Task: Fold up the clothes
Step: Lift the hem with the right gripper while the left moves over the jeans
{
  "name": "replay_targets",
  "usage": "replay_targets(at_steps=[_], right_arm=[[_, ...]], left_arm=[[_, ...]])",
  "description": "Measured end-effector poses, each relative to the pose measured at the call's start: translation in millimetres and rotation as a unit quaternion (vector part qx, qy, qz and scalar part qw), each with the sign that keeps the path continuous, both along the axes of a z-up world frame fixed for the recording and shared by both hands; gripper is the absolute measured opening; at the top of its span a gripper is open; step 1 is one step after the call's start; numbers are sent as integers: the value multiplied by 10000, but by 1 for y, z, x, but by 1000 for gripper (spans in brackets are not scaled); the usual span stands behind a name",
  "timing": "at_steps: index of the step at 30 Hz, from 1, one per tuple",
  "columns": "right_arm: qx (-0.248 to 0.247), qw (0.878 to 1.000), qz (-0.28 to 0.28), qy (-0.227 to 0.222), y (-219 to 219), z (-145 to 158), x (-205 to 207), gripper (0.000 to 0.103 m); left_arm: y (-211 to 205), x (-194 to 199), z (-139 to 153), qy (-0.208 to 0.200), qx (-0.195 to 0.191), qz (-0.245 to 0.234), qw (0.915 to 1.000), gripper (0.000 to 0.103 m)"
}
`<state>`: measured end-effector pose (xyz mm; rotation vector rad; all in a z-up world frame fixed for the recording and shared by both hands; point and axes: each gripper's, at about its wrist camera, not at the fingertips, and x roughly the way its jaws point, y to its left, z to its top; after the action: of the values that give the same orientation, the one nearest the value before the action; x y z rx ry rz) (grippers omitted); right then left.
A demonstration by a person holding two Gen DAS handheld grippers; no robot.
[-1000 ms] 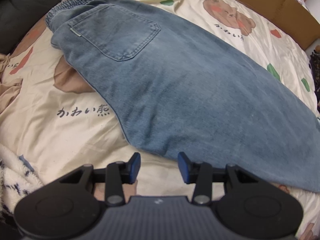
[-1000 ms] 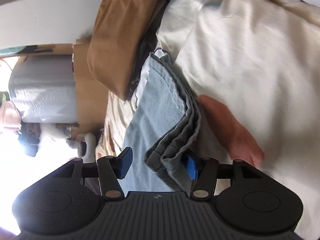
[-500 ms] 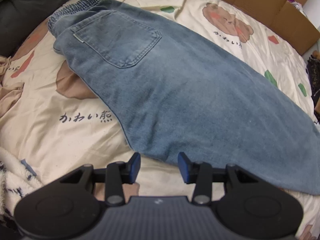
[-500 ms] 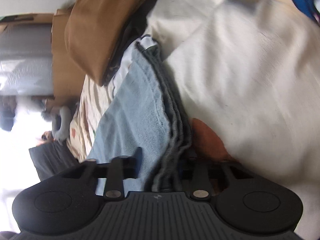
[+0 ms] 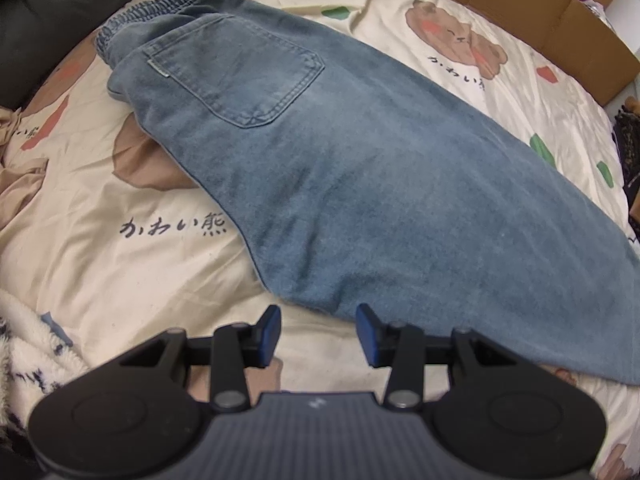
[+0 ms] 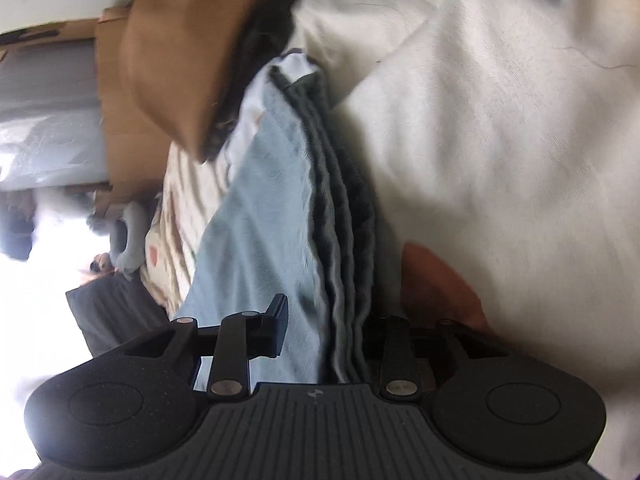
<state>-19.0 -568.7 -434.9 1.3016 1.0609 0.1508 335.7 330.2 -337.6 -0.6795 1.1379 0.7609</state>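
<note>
Between right claw (image 6: 320, 332) jaws, now opening: jeans (image 6: 264, 216) hem, grip unclear; left claw (image 5: 318, 330) half-open, empty; next, carrying hem over.

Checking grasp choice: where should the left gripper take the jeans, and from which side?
The near folded edge of the jeans, just ahead of the open left gripper. Come from the near side, low over the sheet: that edge lies flat and nothing covers it.

Cream bedsheet (image 5: 100, 264) under me, bear prints and script. Brown cardboard boxes (image 5: 560, 28) along far edge. Dark cushion (image 5: 52, 8) upper left. Bright glare (image 6: 36, 280) beyond.
</note>
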Motion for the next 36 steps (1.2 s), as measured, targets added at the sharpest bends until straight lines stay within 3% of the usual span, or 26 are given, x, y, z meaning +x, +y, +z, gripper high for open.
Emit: replay_targets(at_steps=[5, 7, 19, 36], right_arm=[[-138, 9997, 218, -52, 10, 2, 16, 28], [-376, 9984, 419, -35, 15, 8, 22, 6], [-1397, 9844, 1067, 101, 36, 64, 49, 3], [-2159, 9676, 1166, -589, 53, 194, 72, 3]], left_arm=[[0, 3, -4, -8, -31, 0, 10000, 45], [-1, 5, -6, -30, -49, -3, 10000, 45], [-4, 27, -18, -148, -123, -237, 9995, 45], [-8, 91, -46, -101, -261, -1153, 9929, 49]])
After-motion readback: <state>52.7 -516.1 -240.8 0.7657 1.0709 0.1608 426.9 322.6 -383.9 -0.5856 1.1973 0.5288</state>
